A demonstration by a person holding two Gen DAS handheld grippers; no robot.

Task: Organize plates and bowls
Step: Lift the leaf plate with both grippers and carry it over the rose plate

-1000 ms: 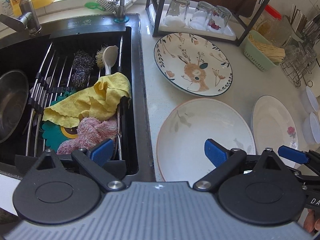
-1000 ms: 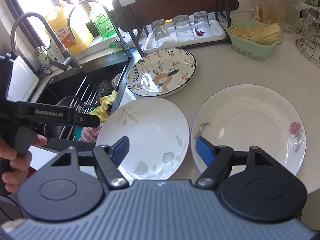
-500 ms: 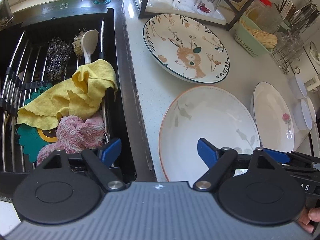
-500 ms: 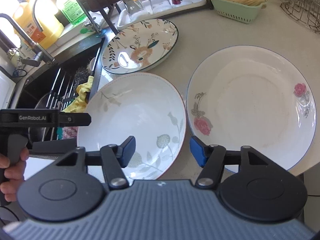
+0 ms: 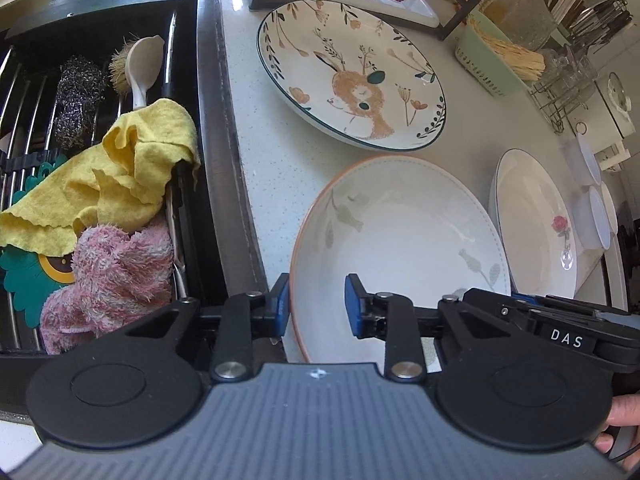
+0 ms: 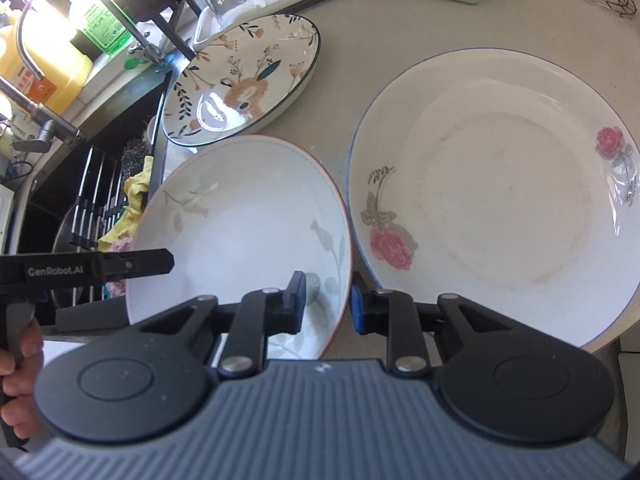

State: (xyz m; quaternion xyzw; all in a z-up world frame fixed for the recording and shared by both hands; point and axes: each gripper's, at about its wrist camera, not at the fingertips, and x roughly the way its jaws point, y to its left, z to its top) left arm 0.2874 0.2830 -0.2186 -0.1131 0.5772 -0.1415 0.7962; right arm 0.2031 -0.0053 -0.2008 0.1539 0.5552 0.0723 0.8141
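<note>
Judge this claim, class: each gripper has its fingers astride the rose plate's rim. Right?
No. Both wrist views show the left gripper and right gripper, jaws closing, astride the rim of the leaf-patterned plate; the rose plate lies beside it.

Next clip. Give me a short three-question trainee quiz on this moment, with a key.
1. True or false: the rose plate is stacked on the deer plate.
2. Which dish's rim sits between the jaws of both the left hand-held gripper and the right hand-held gripper? A deer plate; B leaf plate; C rose plate.
3. Fill in: the yellow cloth lies in the ____.
Key: 1 false, they lie apart on the counter. 2 B, both sets of jaws are closing on it. 3 sink.
</note>
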